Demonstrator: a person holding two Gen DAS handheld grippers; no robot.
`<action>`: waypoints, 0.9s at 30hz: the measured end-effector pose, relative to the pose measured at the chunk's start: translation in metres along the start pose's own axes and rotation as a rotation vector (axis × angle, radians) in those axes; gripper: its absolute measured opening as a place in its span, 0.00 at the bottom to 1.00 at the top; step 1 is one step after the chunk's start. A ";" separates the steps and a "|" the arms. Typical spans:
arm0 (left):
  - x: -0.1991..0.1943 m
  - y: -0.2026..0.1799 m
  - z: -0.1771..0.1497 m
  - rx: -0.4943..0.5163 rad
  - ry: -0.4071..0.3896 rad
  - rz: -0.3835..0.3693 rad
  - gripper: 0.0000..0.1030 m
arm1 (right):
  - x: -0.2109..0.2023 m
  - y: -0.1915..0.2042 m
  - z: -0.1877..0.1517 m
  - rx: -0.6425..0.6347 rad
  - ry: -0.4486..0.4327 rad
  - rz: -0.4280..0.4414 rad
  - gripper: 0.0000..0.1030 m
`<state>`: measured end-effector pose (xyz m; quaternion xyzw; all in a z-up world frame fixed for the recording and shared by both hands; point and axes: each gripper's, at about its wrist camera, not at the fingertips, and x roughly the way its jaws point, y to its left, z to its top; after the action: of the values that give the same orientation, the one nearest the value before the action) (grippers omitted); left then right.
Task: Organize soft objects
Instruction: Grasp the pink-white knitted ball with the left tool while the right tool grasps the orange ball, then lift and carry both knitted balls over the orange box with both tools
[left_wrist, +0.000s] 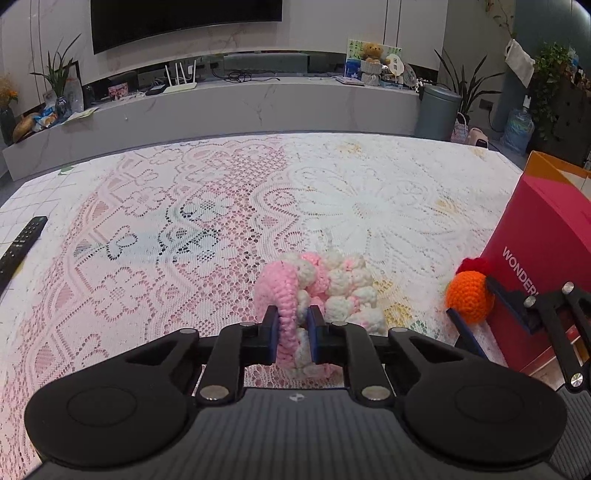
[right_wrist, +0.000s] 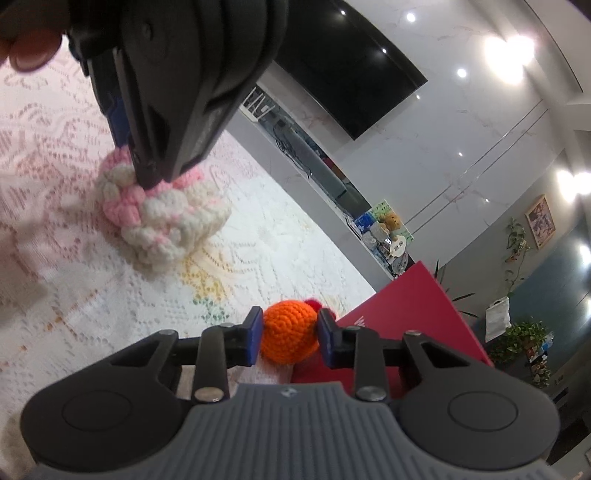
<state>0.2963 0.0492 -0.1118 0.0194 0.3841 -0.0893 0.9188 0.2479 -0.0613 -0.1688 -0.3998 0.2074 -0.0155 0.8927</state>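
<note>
The left gripper (left_wrist: 291, 330) is clamped narrow on the pink-and-white crocheted piece (left_wrist: 325, 291), low centre in the left wrist view, on the lace tablecloth (left_wrist: 184, 221). The right gripper (right_wrist: 290, 334) pinches the orange crocheted ball (right_wrist: 288, 332) at lower centre. The red box (right_wrist: 417, 321) stands just right of the ball, nearer the right gripper.

One partial word on the red box

On the side of the red box (left_wrist: 546, 236) at my right I can read white capitals, "WONDER", running down at a slant, with the rest cut off behind my other tool. From my right wrist view only the first stroke of that lettering shows on the same box (right_wrist: 406, 317). The small signs on the far shelf are too small to read.
</note>
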 end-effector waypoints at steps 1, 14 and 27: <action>-0.003 0.000 0.000 -0.002 -0.006 -0.002 0.17 | -0.002 -0.002 0.001 0.006 -0.007 0.004 0.05; -0.038 0.011 -0.001 -0.050 -0.053 0.021 0.17 | -0.018 -0.012 0.006 0.039 -0.027 0.048 0.18; -0.045 0.021 -0.002 -0.067 -0.079 -0.022 0.17 | 0.012 0.012 0.003 -0.247 0.042 -0.073 0.43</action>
<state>0.2672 0.0771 -0.0822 -0.0193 0.3506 -0.0872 0.9322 0.2584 -0.0532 -0.1799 -0.5137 0.2117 -0.0307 0.8309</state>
